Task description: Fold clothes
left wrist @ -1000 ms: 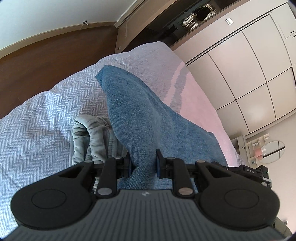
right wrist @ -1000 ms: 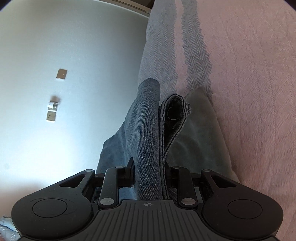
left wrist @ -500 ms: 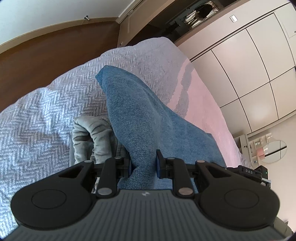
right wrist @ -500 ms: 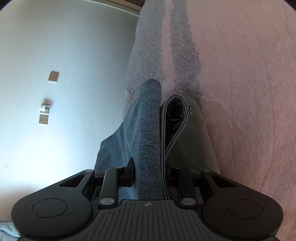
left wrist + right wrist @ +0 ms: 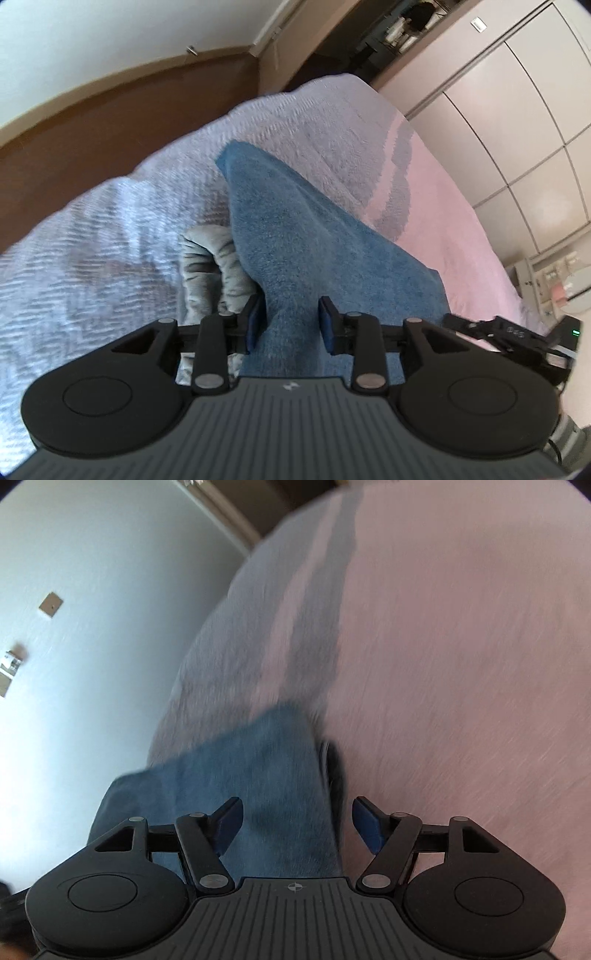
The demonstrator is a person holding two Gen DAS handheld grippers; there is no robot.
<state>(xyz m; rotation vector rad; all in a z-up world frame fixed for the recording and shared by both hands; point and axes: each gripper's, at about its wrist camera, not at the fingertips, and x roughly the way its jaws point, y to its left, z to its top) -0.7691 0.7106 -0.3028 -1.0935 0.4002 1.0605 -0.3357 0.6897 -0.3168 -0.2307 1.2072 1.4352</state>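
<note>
Left tongs [image 5: 291, 325] point forward over the bed [image 5: 110, 236], fingers pressed against a raised fold of blue jeans [image 5: 295, 236] and clamped on it. Right tongs [image 5: 297, 825] angle along the bed toward the far wall [image 5: 92, 590], fingers spread apart with the jeans lying loose between them. Beside the jeans on the left sits a crumpled grey garment [image 5: 207, 266].

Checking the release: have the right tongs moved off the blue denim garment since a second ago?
Yes. The right tongs opened, releasing the blue denim garment.
</note>
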